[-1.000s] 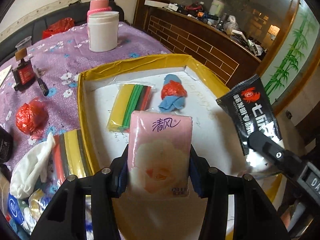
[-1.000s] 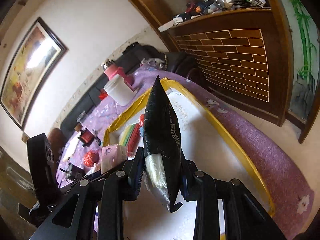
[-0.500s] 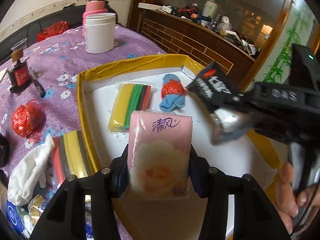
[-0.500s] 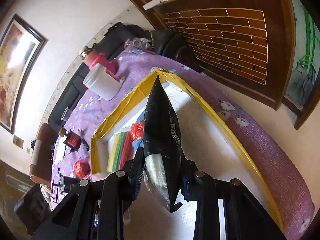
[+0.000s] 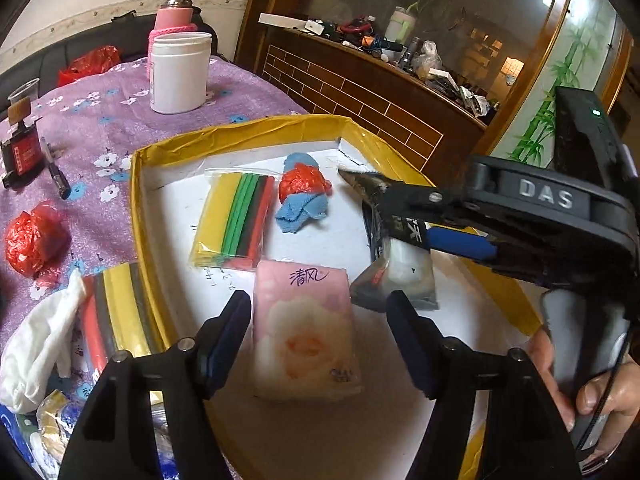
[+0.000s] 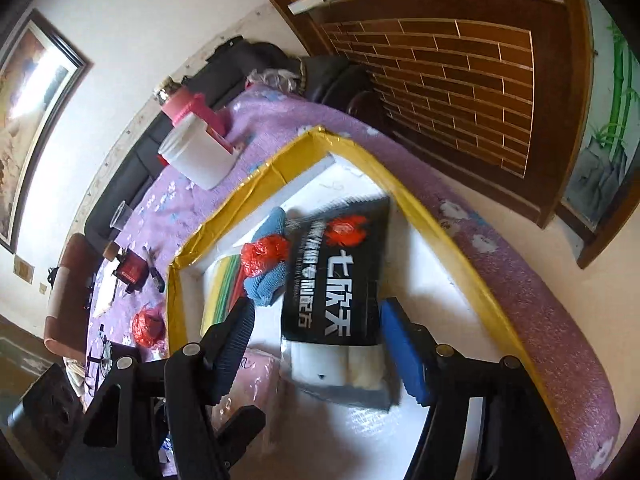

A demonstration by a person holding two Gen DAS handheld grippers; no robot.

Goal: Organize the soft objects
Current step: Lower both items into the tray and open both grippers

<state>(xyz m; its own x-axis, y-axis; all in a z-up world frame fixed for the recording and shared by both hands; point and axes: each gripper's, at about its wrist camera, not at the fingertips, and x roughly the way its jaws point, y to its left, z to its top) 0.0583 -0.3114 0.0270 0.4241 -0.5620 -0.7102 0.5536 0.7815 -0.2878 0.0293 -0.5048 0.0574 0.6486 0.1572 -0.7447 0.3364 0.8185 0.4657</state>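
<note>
A pink tissue pack (image 5: 306,332) lies on the white floor of the yellow-rimmed tray (image 5: 240,134). My left gripper (image 5: 320,334) is open around it, fingers apart from its sides. A black snack packet (image 6: 340,288) lies flat in the tray beside the tissue pack (image 6: 256,380). My right gripper (image 6: 326,346) is open around the packet; it also shows in the left wrist view (image 5: 404,216) above the packet (image 5: 396,272). A striped coloured pack (image 5: 234,220) and a red-and-blue cloth bundle (image 5: 304,196) lie further back in the tray.
On the purple flowered cloth (image 5: 92,128) stand a white jar (image 5: 180,72), a pink flask (image 5: 172,16) and a red ink bottle (image 5: 22,152). A red bag ball (image 5: 34,238), a white glove (image 5: 40,340) and another striped pack (image 5: 116,312) lie left of the tray.
Both grippers have opened. The tissue pack and the black packet were let go and now lie on the tray floor. The right gripper swung in low over the tray.
</note>
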